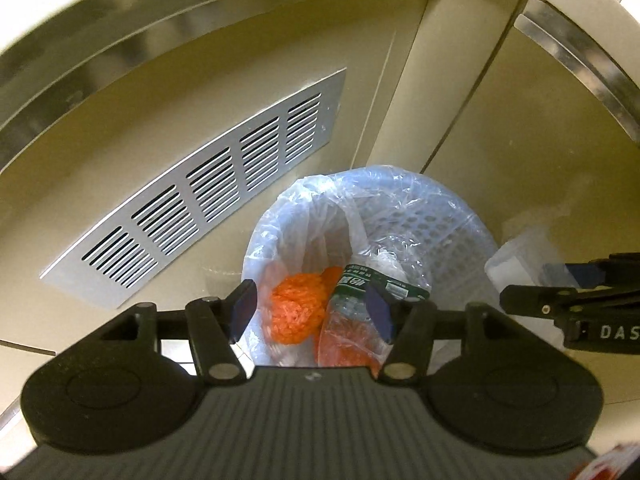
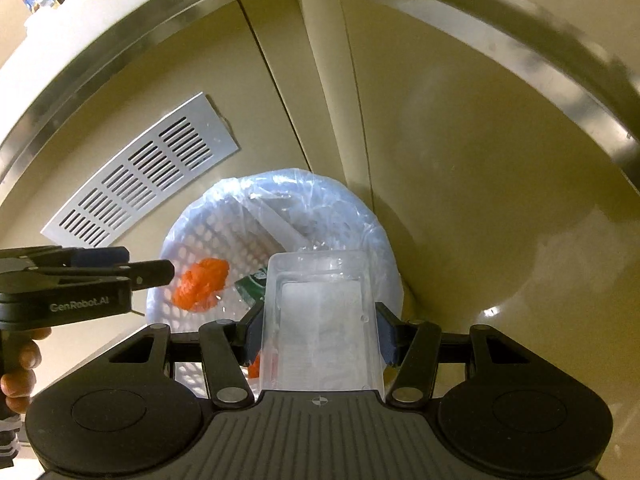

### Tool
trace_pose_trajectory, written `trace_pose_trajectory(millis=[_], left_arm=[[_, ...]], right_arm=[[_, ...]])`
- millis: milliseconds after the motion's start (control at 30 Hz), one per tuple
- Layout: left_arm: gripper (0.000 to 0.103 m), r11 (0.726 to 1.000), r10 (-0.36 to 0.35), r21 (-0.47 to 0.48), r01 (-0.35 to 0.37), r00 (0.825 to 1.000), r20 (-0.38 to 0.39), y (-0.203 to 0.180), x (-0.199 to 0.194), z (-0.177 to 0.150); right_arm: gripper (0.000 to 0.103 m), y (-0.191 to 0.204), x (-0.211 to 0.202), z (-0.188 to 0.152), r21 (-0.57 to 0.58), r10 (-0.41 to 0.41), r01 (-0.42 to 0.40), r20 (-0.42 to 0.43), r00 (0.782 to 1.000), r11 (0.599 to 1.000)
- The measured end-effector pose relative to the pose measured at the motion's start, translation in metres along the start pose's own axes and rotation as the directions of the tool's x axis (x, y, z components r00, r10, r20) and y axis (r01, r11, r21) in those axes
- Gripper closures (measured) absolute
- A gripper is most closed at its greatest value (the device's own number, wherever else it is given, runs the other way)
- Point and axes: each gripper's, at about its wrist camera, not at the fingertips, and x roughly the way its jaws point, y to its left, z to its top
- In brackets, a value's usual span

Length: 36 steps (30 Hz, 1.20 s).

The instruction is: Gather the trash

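Left wrist view: the left gripper (image 1: 310, 312) hangs over the waste basket (image 1: 460, 224), which is lined with a clear bag (image 1: 316, 200) and stands on the floor in the corner of the cabinets, right of a slotted vent plate (image 1: 200, 204). Its jaws stand apart with nothing pressed between the pads; down in the bag lie an orange mesh wad (image 1: 296, 312) and a crushed plastic bottle (image 1: 352, 296) with a green label. The right gripper (image 1: 560, 292) enters from the right edge, level with the basket's right rim.

Right wrist view: the right gripper (image 2: 318, 334) is clamped on a clear plastic container (image 2: 324, 320), pads pressing its two side walls, its long axis running straight away from the camera toward the basket mouth. The container's far end already overhangs the near rim (the opening lies directly ahead and below), so I judge that release is all the next step needs. The left gripper sits to the left, a hand (image 2: 18, 368) gripping its handle.
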Motion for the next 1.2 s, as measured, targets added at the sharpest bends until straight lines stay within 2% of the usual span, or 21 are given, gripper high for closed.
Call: trace_pose_trajectory(millis=[267,367,433,667,933,1200], left_arm=[[0.047,1.000,-0.016,-0.024,0.016,1.000,0.001,0.002,-0.009,-0.002],[0.047,0.999,-0.025,-0.030,0.025,1.000,0.003,0.004,-0.014,-0.003],[0.047,0.999,-0.027,-0.031,0.027,1.000,0.011,0.004,-0.017,-0.004],[0.051,0.998,-0.043,-0.040,0.044,0.999,0.017,0.006,-0.025,-0.006],[0.052,0.998,-0.054,-0.042,0.055,0.998,0.017,0.005,-0.037,-0.010],[0.052,0.997,-0.067,-0.047,0.068,0.998,0.018,0.002,-0.061,-0.011]], right_arm=[[0.047,0.004,0.012,-0.002,0.034,-0.025,0.027,-0.058,0.998,0.999],[0.036,0.002,0.013,-0.002,0.056,-0.014,0.018,-0.065,0.998,0.998],[0.033,0.003,0.012,-0.002,0.061,-0.009,0.012,-0.060,0.998,0.998],[0.033,0.001,0.007,-0.003,0.051,-0.017,0.021,-0.065,0.998,0.998],[0.033,0.002,0.001,-0.007,0.036,-0.027,0.030,-0.075,0.997,0.999],[0.033,0.011,-0.018,-0.005,0.027,-0.029,0.031,-0.049,0.998,0.999]])
